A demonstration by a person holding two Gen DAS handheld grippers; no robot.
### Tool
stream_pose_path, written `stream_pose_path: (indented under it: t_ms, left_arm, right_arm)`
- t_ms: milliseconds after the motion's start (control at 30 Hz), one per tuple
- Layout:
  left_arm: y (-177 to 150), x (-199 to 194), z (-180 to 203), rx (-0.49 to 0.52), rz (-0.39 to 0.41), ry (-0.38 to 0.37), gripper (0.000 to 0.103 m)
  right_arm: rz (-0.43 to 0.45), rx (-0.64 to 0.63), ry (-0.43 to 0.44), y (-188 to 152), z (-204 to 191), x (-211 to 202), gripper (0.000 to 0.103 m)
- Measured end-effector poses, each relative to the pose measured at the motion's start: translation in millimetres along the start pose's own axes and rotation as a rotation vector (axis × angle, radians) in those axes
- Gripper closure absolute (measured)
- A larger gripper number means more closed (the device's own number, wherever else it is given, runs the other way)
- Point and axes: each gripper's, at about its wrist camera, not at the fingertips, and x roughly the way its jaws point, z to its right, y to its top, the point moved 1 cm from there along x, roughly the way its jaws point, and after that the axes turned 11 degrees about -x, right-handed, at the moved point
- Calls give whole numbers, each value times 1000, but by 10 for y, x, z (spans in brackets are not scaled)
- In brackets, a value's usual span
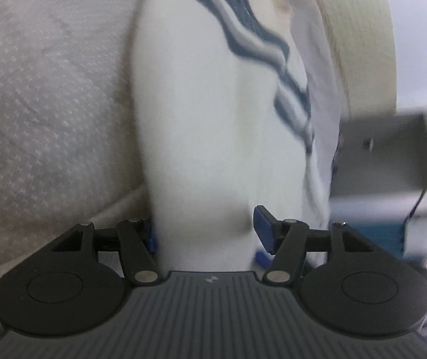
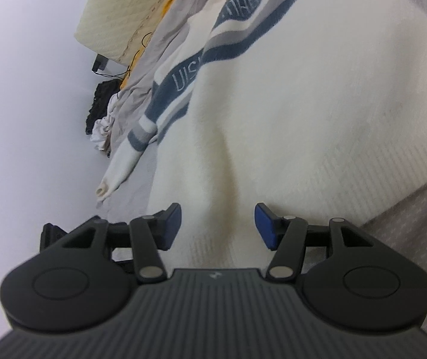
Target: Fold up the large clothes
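Cream sweater (image 2: 303, 104) (blue-grey stripes) lies spread flat on bedding.

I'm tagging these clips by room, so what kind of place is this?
Probably a bedroom. A white sweater is spread on a patterned bed cover, a cream mattress leans on the wall, and more clothes are piled by it.

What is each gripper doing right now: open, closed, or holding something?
Left gripper: open, white sweater between its jaws, not pinched.
Right gripper: open, over the sweater's hem.
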Motion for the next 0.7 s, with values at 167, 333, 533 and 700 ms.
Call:
stream_pose_path:
  t_ms: [167, 333, 533, 700]
  left_arm:
    - [189, 123, -138, -128, 10, -104, 37]
    - [187, 206, 3, -85, -46, -210, 37]
    - [0, -68, 165, 4, -89, -350, 37]
    - [-104, -416, 143, -8, -111, -397, 37]
  right_arm:
    - [5, -7, -5, 14, 10, 8, 45]
    - [8, -16, 0, 11, 2, 5, 45]
    - [22, -27, -10, 17, 11, -18, 45]
    - [41, -26, -2, 17, -3, -57, 45]
